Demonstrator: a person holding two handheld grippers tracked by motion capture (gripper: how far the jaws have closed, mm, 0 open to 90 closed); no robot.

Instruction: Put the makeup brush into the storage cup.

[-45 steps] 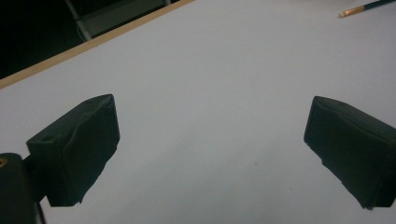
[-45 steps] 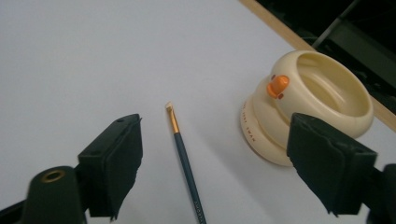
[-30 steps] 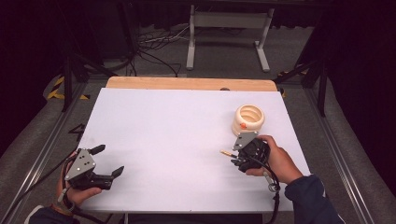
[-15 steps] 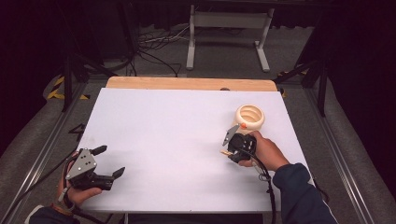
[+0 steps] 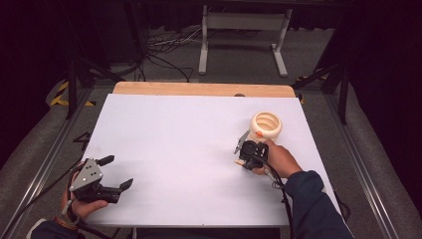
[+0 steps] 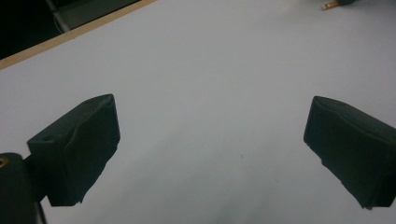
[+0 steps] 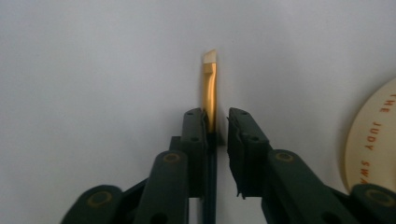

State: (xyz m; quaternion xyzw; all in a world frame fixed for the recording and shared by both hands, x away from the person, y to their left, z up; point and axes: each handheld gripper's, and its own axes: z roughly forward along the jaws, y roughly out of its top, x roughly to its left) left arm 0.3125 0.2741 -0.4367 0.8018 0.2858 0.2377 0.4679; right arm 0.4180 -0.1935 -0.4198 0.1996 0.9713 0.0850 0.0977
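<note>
A slim brush [image 7: 209, 88] with a gold ferrule, a pale slanted tip and a dark handle lies on the white table top [image 5: 189, 144]. My right gripper [image 7: 217, 116] points down at it and its jaws have just been closing, with the brush between them. The brush lies against the left jaw. In the high view this gripper [image 5: 243, 159] sits just in front of a cream round container [image 5: 265, 125]. My left gripper [image 5: 115, 172] rests near the table's front left corner, jaws wide apart with nothing between them [image 6: 210, 154].
The cream container's rim with printed letters [image 7: 373, 140] stands close on the right of the right gripper. A bare wooden strip [image 5: 199, 88] runs along the table's far edge. Cables and a metal stand [image 5: 244, 35] lie on the floor beyond.
The right hand has moved left and down onto the brush beside the container, and the gripper has tipped over to point at the table. The left hand has stayed put.
</note>
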